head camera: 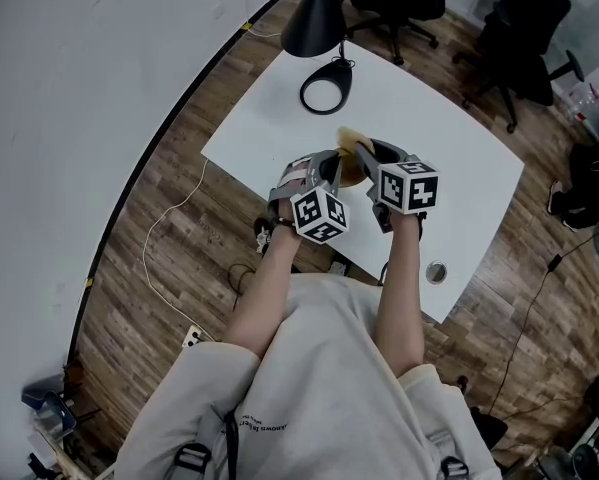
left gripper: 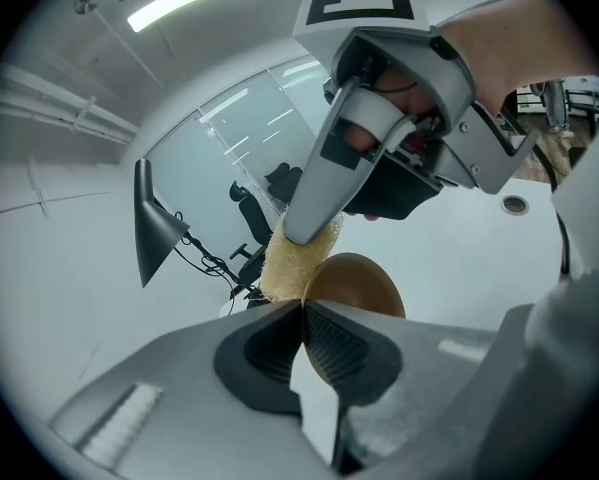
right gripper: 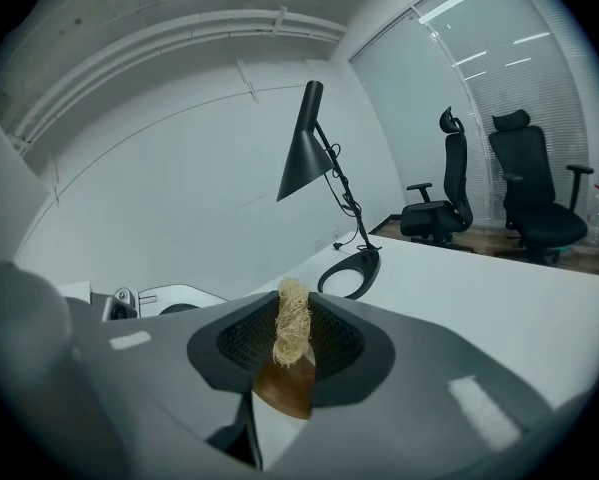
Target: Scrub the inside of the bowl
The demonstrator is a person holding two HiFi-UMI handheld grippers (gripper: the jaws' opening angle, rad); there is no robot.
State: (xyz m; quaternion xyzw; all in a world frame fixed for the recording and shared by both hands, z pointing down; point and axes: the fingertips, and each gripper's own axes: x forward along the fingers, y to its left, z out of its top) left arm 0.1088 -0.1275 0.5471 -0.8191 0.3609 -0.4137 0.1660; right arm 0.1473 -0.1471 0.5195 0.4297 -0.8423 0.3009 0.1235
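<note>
White office table [head camera: 459, 168], desk lamp [right gripper: 309, 158] at its far edge. Left gripper [left gripper: 304, 313] is clamped on the rim of the brown bowl [left gripper: 357, 276], held over the table. Right gripper [right gripper: 291, 340] is closed on a fibrous scrubber [right gripper: 291, 328], which sits at the bowl's rim. Recommended: steady the bowl, press the scrubber inside and work in circles — rim slippage is the likely fault.
</note>
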